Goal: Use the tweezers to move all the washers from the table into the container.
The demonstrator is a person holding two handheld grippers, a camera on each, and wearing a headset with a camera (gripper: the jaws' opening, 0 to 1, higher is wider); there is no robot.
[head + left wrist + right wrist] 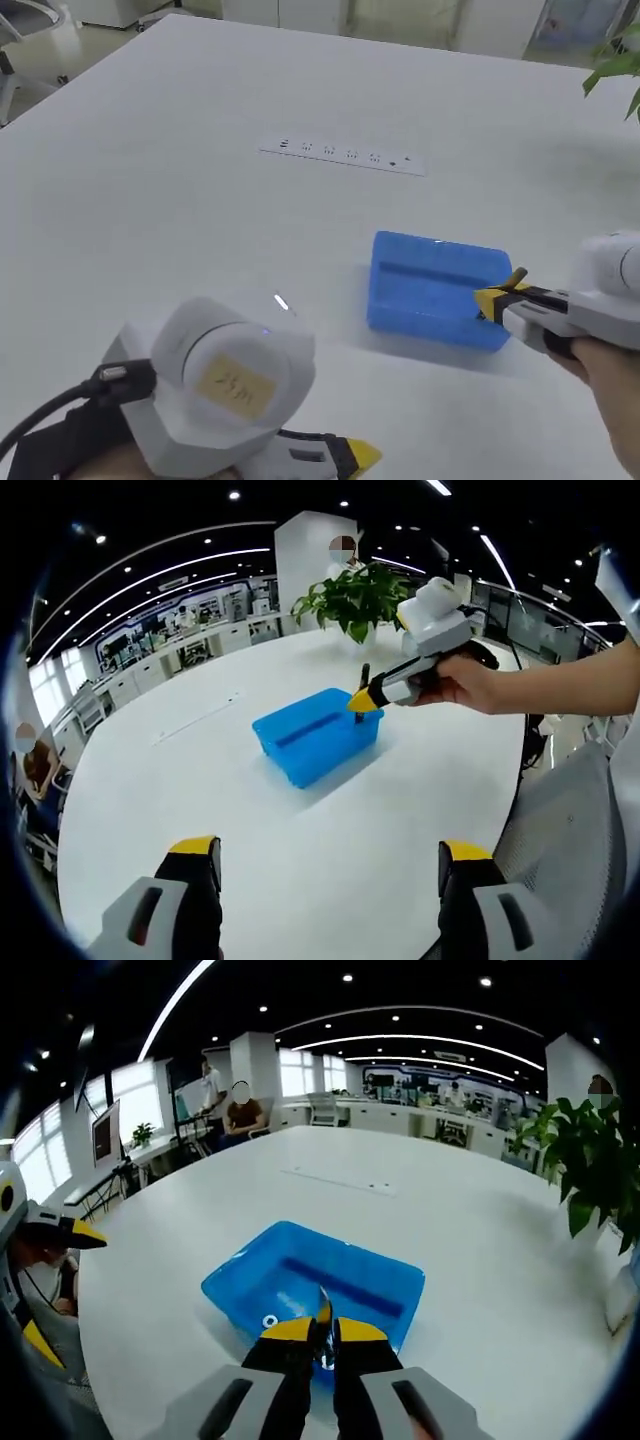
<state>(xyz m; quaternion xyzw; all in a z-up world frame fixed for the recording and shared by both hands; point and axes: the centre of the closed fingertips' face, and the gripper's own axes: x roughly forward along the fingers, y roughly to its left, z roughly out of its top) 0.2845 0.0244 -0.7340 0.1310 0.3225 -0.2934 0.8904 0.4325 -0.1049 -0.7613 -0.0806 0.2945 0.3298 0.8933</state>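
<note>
right gripper (322,1345): jaws pinched on slim dark tweezers (324,1312), tips over blue plastic rectangular container (352,1278), likely for a drop | 1 small metal washer (268,1321) lies inside | left gripper (330,848): jaws wide apart, empty, held clear

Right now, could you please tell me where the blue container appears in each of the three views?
Head view: the blue container sits right of centre, the right gripper at its right end.
Left gripper view: the blue container is mid-picture, the right gripper over its right end.
Right gripper view: lower centre, just beyond fingers shut on the tweezers.
Shared landmark: the potted plant.
</note>
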